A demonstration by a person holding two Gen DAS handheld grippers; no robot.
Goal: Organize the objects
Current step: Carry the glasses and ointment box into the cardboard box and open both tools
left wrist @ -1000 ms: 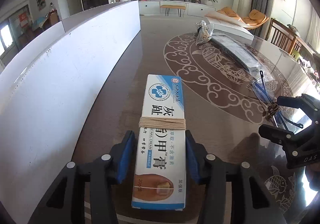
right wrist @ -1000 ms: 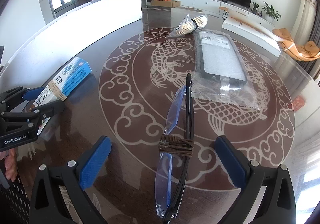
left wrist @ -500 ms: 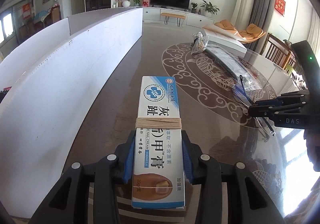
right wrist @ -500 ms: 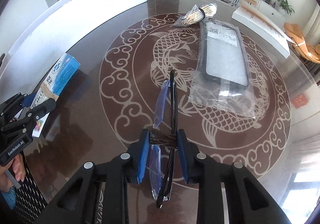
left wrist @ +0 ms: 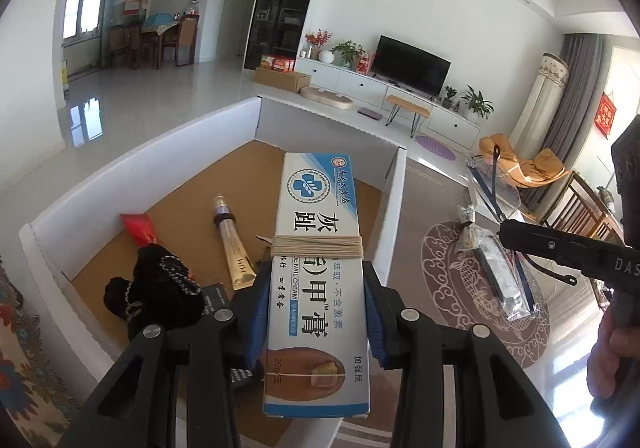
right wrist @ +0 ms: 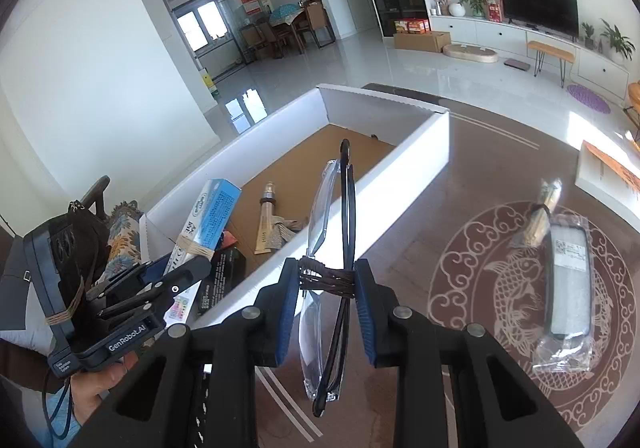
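Left hand-held gripper (left wrist: pixel 316 312): clamped on the nail cream box (left wrist: pixel 318 268), blue pads pressing both long sides just below its rubber band. The box is carried in the air over the near part of the white carton (left wrist: pixel 136 152), not yet set down.

Right hand-held gripper (right wrist: pixel 326 308): closed on the folded glasses (right wrist: pixel 334 232) at the brown cord wound round their middle. The glasses are held edge-up, lifted clear of the bench (right wrist: pixel 460 184), over the carton's bench-side wall.

In the carton, on its brown floor:
- gold tube (left wrist: pixel 236 248), lying flat near the middle;
- red packet (left wrist: pixel 138 226), toward the far-side wall;
- black knitted item (left wrist: pixel 156 296), at the near end;
- dark flat pack (left wrist: pixel 218 294), partly hidden under the left hand-held gripper.

On the bench, within the round fish medallion, well apart from the carton:
- flat item sealed in clear plastic (right wrist: pixel 568 284);
- small clear bag of pale sticks (right wrist: pixel 540 216), touching the top of the sealed item. Contents too small to name.
- A white flat box (right wrist: pixel 608 176) sits at the far right edge of the bench; whether it belongs to the task cannot be told.

Status, as judged: four items stowed, two in transit over the carton, at least two not yet collected. Roughly half done. Remaining: release the box and glasses inside the carton, then fetch the two bagged items.
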